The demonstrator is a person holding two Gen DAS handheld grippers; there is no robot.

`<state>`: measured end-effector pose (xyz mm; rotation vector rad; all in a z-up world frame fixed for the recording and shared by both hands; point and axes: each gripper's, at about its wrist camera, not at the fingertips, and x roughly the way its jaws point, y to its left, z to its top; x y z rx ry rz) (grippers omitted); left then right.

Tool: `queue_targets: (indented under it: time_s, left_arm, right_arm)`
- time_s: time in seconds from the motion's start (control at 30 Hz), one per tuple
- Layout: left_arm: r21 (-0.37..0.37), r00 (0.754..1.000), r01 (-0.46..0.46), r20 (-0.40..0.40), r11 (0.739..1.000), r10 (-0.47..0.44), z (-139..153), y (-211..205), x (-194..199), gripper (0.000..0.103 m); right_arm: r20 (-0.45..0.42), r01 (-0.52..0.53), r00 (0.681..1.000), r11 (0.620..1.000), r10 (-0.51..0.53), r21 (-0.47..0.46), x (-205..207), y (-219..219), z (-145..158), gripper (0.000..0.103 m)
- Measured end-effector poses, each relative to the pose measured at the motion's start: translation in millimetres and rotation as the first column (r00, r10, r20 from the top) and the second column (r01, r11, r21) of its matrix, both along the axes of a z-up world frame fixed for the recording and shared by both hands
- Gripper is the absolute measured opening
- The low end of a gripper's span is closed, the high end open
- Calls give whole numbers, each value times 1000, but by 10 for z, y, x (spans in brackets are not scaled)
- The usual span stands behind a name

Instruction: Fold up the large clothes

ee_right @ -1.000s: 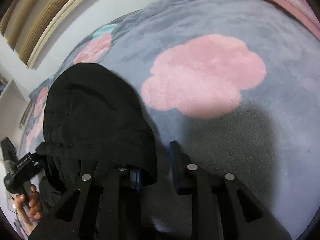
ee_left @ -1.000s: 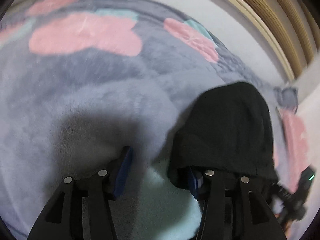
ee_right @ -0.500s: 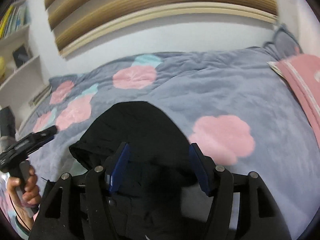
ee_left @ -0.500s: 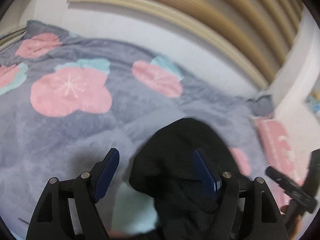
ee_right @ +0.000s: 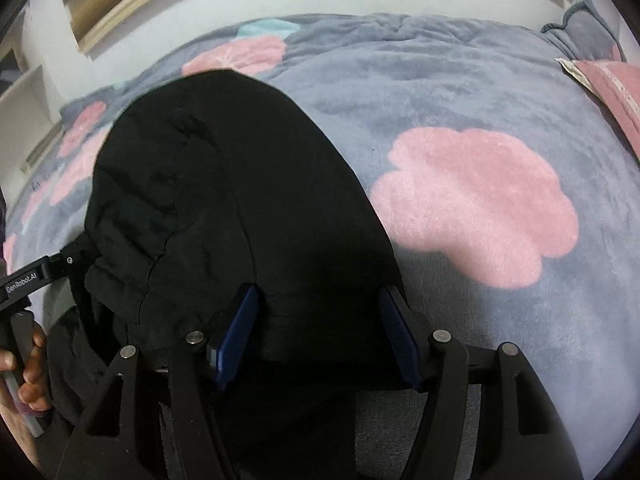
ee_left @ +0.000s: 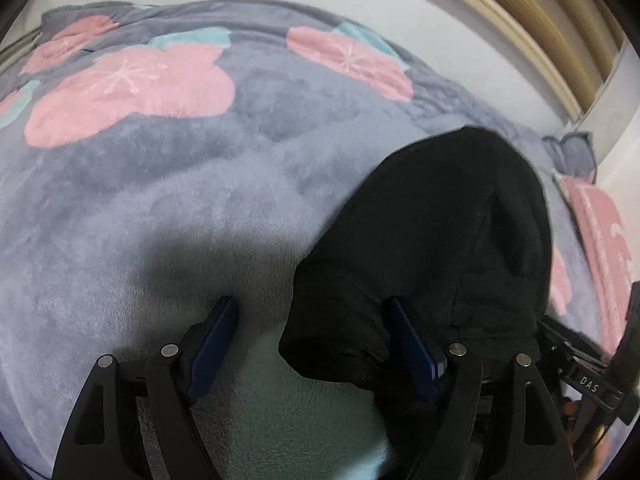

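A black hooded garment [ee_left: 432,240] lies on a grey plush blanket [ee_left: 180,184] printed with pink flowers. In the left wrist view its hood spreads to the right. My left gripper [ee_left: 312,336] hangs over the garment's left corner with its jaws opening. The corner sits between the blue pads [ee_left: 212,344], which do not press on it. In the right wrist view the garment [ee_right: 224,184] fills the left half. My right gripper [ee_right: 318,320] stands open above its near edge, with black cloth loose between the fingers. The blanket [ee_right: 440,92] shows beyond it.
A pink pillow [ee_left: 600,240] [ee_right: 612,88] lies at the bed's right end. Behind the bed are a pale wall and wooden slats [ee_left: 540,12]. A hand [ee_right: 28,360] holding the left gripper's handle shows at the left edge, below a white shelf [ee_right: 24,92].
Both grippers have let go of the black garment and their jaws have spread wide. Both views swung up toward the wall, then came back down over the hood.
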<state>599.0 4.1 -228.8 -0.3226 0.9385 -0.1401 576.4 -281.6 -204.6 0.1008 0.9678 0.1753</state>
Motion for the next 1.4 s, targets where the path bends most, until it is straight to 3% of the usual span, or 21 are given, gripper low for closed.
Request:
queue_targets:
  time_s: [0.23, 0.33, 0.4, 0.5, 0.53, 0.6, 0.7, 0.77, 0.83, 0.9, 0.93, 0.97, 1.0, 1.03, 1.07, 1.1, 1.13, 1.2, 1.4]
  left_arm:
    - [-69, 983, -46, 172, 997, 58, 281, 193, -166, 80]
    - [-111, 985, -69, 150, 991, 85, 255, 272, -135, 80]
    - [-118, 987, -92, 118, 989, 106, 269, 299, -72, 80]
    - [-128, 986, -50, 153, 990, 69, 562, 308, -94, 79]
    - [-108, 981, -13, 189, 994, 33, 727, 273, -61, 79]
    - [-42, 984, 43, 174, 998, -35, 823, 153, 133, 80]
    - [5, 970, 235, 63, 972, -235, 561, -87, 458, 80]
    - [-5, 966, 259, -21, 966, -259, 222, -132, 597, 80]
    - [-125, 967, 253, 7, 959, -254, -33, -35, 609, 80]
    - [-194, 965, 263, 63, 945, -256, -48, 66, 555, 80]
    - [-216, 960, 279, 82, 936, -267, -29, 100, 542, 73]
    - [-219, 957, 291, 89, 931, -278, -31, 89, 533, 66]
    - [-226, 949, 313, 92, 922, -300, -44, 54, 520, 47]
    - [-223, 944, 331, 95, 917, -317, -30, 22, 510, 41]
    - [-182, 940, 339, 109, 923, -324, 1, -30, 470, 38]
    - [-162, 935, 350, 123, 922, -334, 34, -70, 432, 27]
    - [-132, 929, 361, 141, 923, -342, 81, -111, 385, 22]
    - [-57, 919, 373, 164, 926, -359, 190, -204, 291, 18]
    - [-13, 881, 411, 262, 912, -393, 710, -161, -187, 15]
  right_arm:
    - [89, 26, 996, 999, -29, 41, -171, -98, 359, 67]
    - [109, -2, 994, 999, -4, 54, -139, -108, 509, 67]
    - [105, -19, 994, 1000, 18, 8, -50, -95, 548, 67]
    - [84, -65, 994, 997, 68, -33, 139, -133, 549, 67]
    - [78, -73, 994, 997, 75, -31, 188, -141, 539, 67]
    - [58, -91, 994, 996, 91, -8, 318, -201, 485, 69]
    - [12, -108, 994, 992, 107, 72, 553, -318, 336, 76]
    - [-19, -122, 992, 985, 126, 119, 642, -329, 213, 76]
    - [-45, -165, 983, 969, 177, 184, 698, -322, 44, 76]
    - [7, -210, 977, 956, 213, 204, 656, -295, -49, 74]
    - [27, -225, 974, 952, 224, 205, 656, -282, -91, 71]
    - [40, -240, 971, 947, 237, 213, 634, -266, -115, 56]
    - [51, -258, 966, 939, 253, 229, 627, -252, -124, 54]
    - [69, -265, 964, 940, 256, 214, 607, -233, -106, 52]
    - [86, -277, 960, 942, 265, 189, 580, -201, -77, 45]
    - [97, -291, 956, 943, 278, 162, 552, -159, -44, 39]
    - [104, -296, 953, 945, 283, 141, 524, -123, -8, 37]
    - [117, -307, 948, 947, 296, 95, 475, -77, 72, 21]
    - [178, -359, 917, 933, 357, -22, 42, -23, 609, 17]
